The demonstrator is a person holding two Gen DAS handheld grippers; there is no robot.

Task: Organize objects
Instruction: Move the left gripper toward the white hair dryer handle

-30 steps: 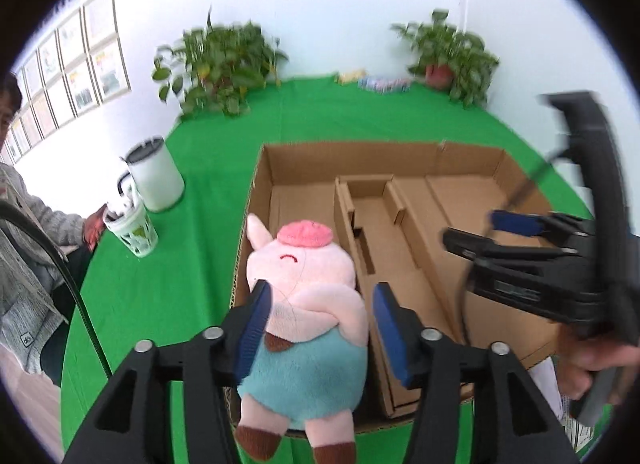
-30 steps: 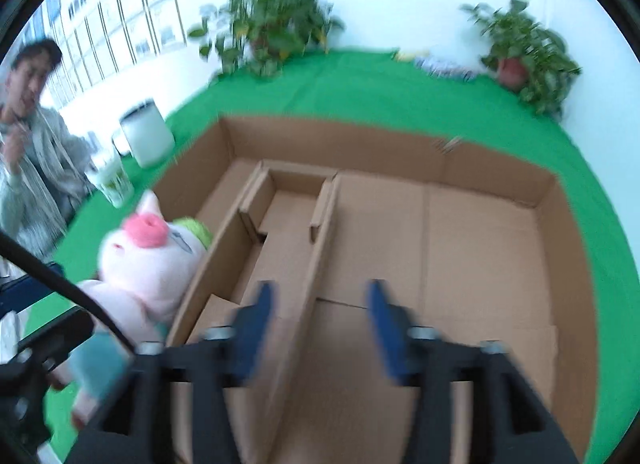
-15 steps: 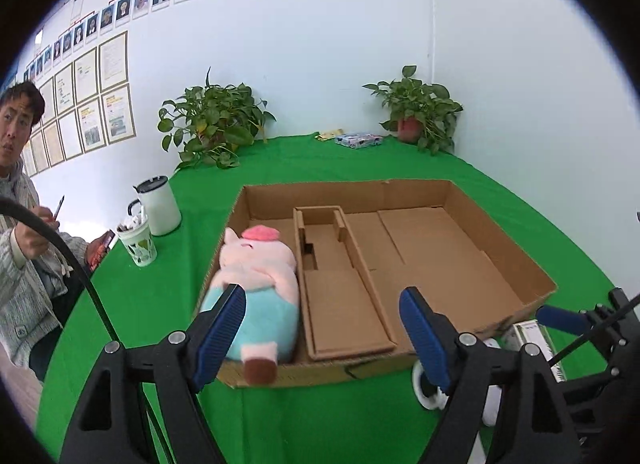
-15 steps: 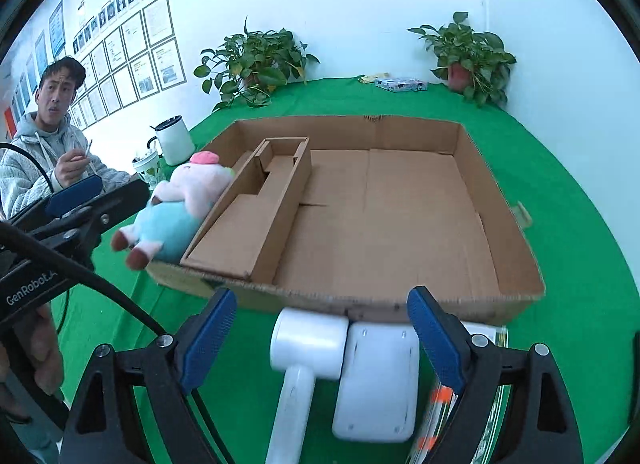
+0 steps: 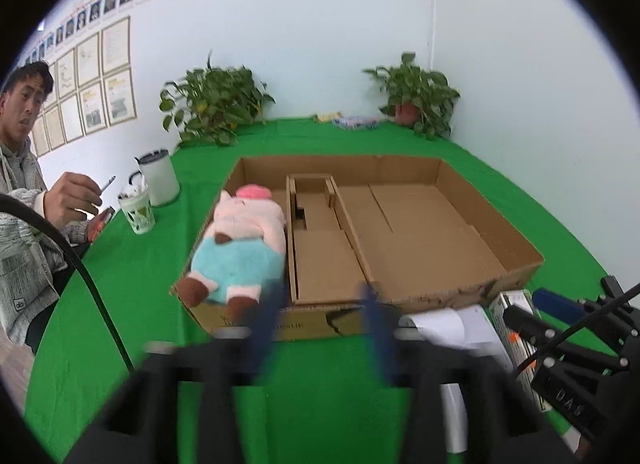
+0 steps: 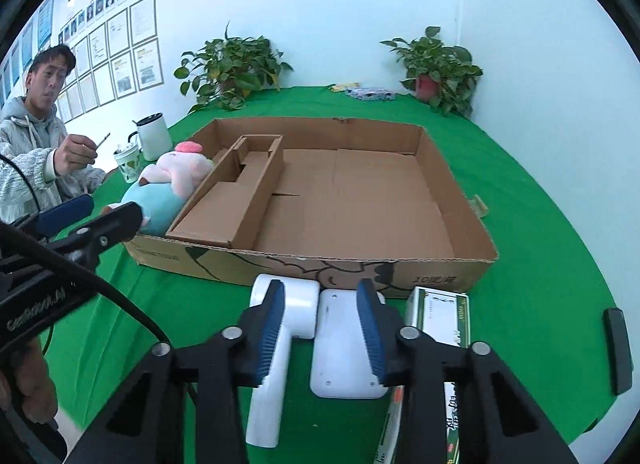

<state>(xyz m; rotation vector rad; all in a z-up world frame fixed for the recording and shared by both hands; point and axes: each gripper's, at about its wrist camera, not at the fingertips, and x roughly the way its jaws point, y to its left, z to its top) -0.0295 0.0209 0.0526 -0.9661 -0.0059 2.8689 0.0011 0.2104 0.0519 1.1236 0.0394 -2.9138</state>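
My right claw (image 6: 320, 330) hangs over the near edge of the counter (image 6: 540, 224), its jaws closing. Between them show the head of the white handheld device (image 6: 280, 340) and the white flat block (image 6: 340, 348) beside it, but the pads are not pressing on either yet. Just right of those lies the green and white carton (image 6: 442, 314), against the front wall of the cardboard box (image 6: 360, 268).

My left claw (image 5: 320, 328) is blurred in its own view; the blue pads look apart there, with nothing between them, and I take it as closed on nothing, over bare green cloth in front of the box.

Further out, the plush pig (image 5: 240, 248) already lies in the box's left compartment, feet hanging over the front wall. The wide right compartment holds nothing.

I judge the white device hard, smooth plastic, light but slippery. I would take it across the squarish head or high on the handle, near its balance point, so the long handle does not swing. The block looks stiff and glossy, so I would grip across its narrow sides. The carton is light card and will dent if squeezed hard.

A seated person (image 6: 36, 152) is at the counter's far left edge, beside two cups.
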